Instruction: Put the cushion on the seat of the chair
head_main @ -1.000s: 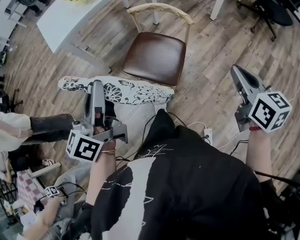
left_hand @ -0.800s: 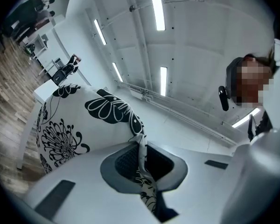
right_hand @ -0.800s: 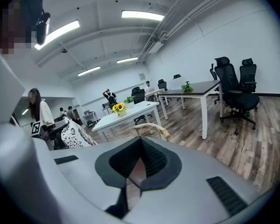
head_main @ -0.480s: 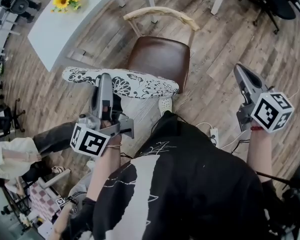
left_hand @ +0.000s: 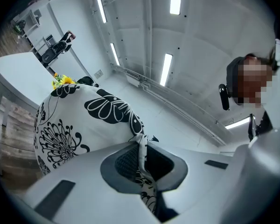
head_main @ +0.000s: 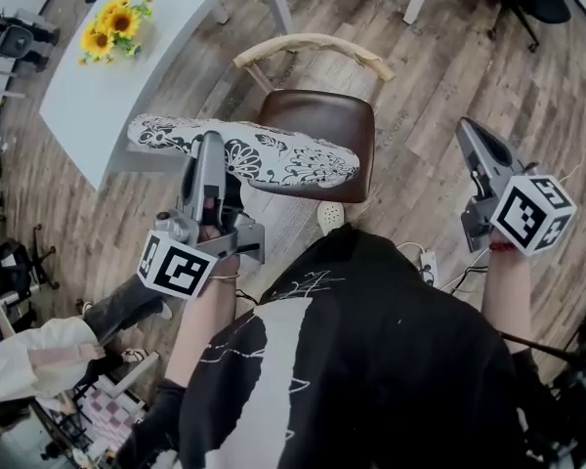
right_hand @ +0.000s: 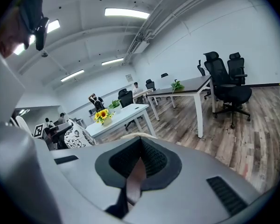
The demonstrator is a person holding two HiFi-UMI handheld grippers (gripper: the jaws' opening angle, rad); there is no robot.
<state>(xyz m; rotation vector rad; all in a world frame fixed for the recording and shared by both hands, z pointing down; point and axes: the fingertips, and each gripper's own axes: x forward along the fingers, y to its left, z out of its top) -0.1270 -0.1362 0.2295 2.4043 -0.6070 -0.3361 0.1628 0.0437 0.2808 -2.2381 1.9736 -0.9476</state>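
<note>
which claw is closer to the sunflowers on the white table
Left. The left claw, gripping the cushion, sits beside the table with the sunflowers; the right claw is beyond the chair, on its far side.

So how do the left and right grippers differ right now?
The left gripper is shut on the edge of the floral cushion; the right gripper holds nothing. The left one is in front of the chair's seat; the right one hangs off to the seat's right, over the wood floor. Shared: both have jaws together and carry a marker cube.
</note>
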